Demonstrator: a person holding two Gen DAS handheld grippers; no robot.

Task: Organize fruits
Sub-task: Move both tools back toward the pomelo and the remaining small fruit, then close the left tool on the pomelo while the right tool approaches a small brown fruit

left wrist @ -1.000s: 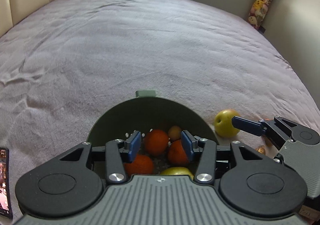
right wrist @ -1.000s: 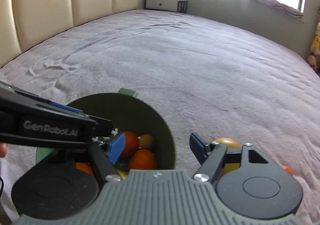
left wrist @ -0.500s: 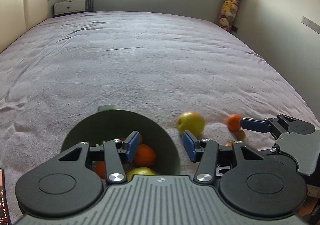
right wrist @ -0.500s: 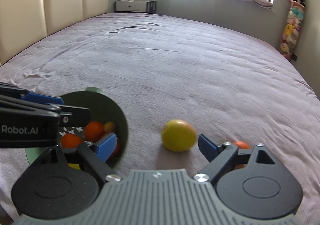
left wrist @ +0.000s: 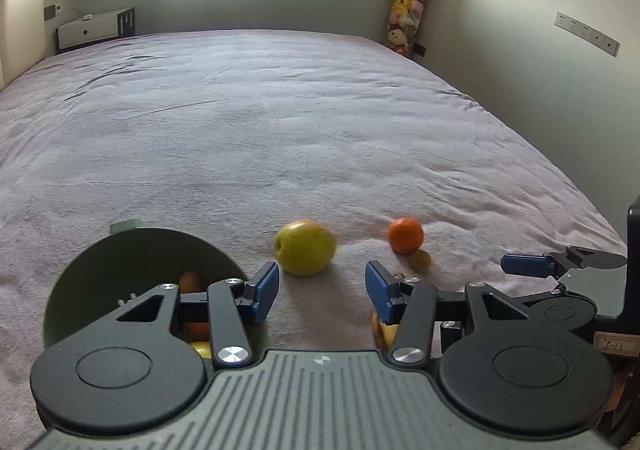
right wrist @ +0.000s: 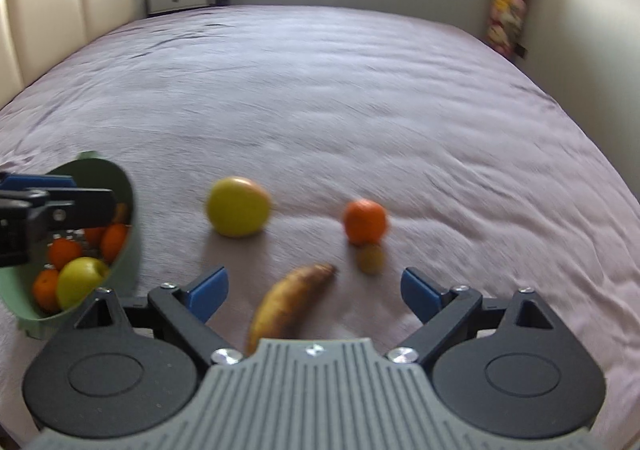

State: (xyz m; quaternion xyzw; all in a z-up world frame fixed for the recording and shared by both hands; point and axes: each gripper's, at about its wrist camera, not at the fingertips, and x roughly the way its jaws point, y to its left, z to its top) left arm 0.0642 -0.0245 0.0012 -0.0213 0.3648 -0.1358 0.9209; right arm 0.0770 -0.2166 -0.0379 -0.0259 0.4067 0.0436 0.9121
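Now, loose fruit: four pieces lie on the bedspread [right wrist: 360,97], all to the right of the green bowl [right wrist: 130,217].
Banana [right wrist: 288,306]: nearest the right gripper [right wrist: 316,290]; it lies on the cloth between and just below the two blue fingertips, near end hidden under the gripper body.
Banana axis: runs from near-left to far-right, roughly along the gripper's line of sight, so the fingers straddle it across its width.
Yellow apple [left wrist: 305,253]: dead ahead of the left gripper [left wrist: 322,292], just beyond its fingertips, resting on the cloth.
Orange [right wrist: 365,221]: farther off, ahead-right of both grippers; a small brownish fruit [right wrist: 370,258] touches or nearly touches its near side.
Nearer hand: right for the banana, left for the apple, by my reading.
Left fingers: spread moderately wide, nothing between the pads, touching nothing. The gap looks about as wide as the apple; may need more opening.
Right fingers: spread wide, holding nothing; whether any pad touches the banana I cannot tell, the view is motion-blurred.
Bowl contents: several oranges and a yellow-green apple [right wrist: 80,280] already inside.
Bowl position: left of the apple, close beside the left gripper's left finger.
Judgement: task partly done; four pieces left.
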